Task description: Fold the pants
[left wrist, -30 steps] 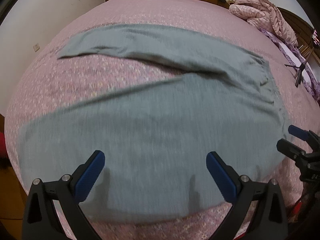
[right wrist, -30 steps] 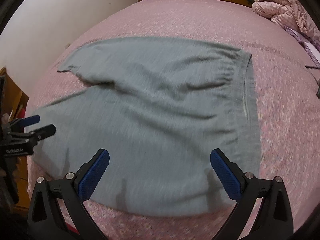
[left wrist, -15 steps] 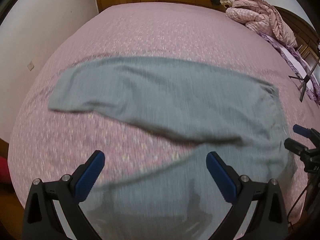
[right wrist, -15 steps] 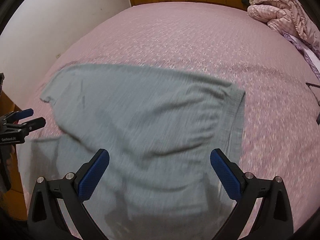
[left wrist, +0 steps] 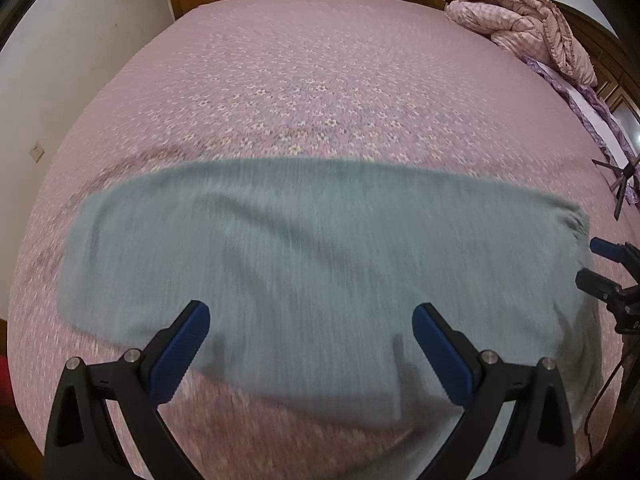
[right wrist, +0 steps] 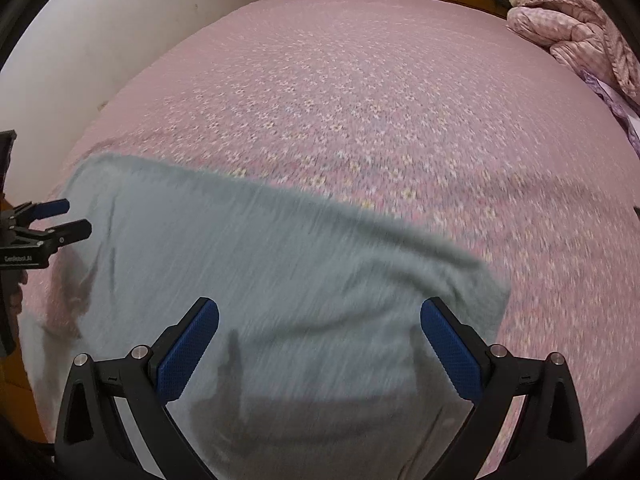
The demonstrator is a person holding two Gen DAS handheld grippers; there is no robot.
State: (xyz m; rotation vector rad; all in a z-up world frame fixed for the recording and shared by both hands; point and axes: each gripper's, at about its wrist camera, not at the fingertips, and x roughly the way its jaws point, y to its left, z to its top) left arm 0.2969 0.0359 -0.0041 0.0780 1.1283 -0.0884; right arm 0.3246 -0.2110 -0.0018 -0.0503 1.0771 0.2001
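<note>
Grey pants (left wrist: 312,256) lie spread on the pink bed, blurred by motion; they also show in the right wrist view (right wrist: 288,288). My left gripper (left wrist: 310,344) is open and empty above the near part of a leg. My right gripper (right wrist: 320,344) is open and empty above the waist end, whose edge is at the right (right wrist: 492,280). Each gripper shows in the other's view: the right one (left wrist: 600,268) at the right edge, the left one (right wrist: 60,220) at the left edge.
The pink flowered bedspread (left wrist: 320,80) stretches far back. A pink quilted blanket (left wrist: 520,20) is heaped at the far right corner. A white wall (left wrist: 80,40) runs along the left. A dark tripod (left wrist: 620,184) stands at the right.
Both views have swung so the pants sit lower and nearer the fingers, with more bare bed beyond. Both grippers stay open.
</note>
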